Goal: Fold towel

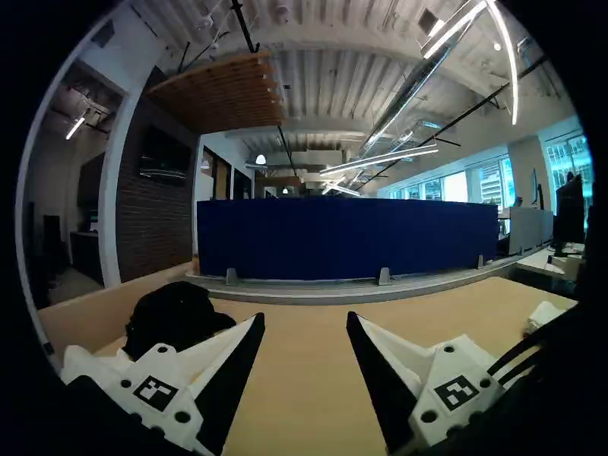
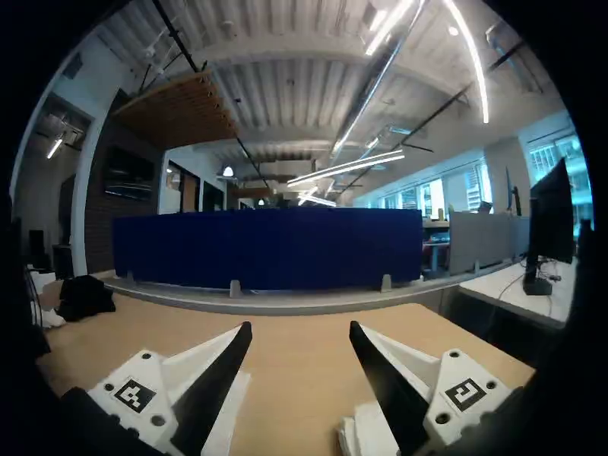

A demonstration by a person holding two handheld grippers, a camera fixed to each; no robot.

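**Both grippers at the table, towel under the right one.**

The right gripper point(image 2: 300, 325) was held low over the wooden table point(image 2: 304, 372), its two fingers spread wide with nothing between them. The left gripper point(image 1: 305, 315) was likewise spread and empty, with bare tabletop showing between its fingers.

The towel point(image 2: 363, 433) lay on the table directly below the right gripper, at the near edge of the right gripper view. White cloth showed beside the inner edge of one finger and again under the other finger. It therefore appeared to run crosswise beneath the gripper, behind the fingertips and not ahead of them. Its long axis could not be fixed, since the gripper body hid most of it.

Judged from this, the right gripper was much the nearer. It would need to draw back and tip down before its fingers could close on an edge.

The towel was plain white and soft. Stacked ridges under the one finger suggested several layers or a bunched hem.

A black bundle point(image 1: 171, 315) sat on the far left of the table, well apart from the towel. A blue partition point(image 1: 342, 239) closed off the far side. In the left gripper view, a small pale shape point(image 1: 543, 313) at the right could not be identified.
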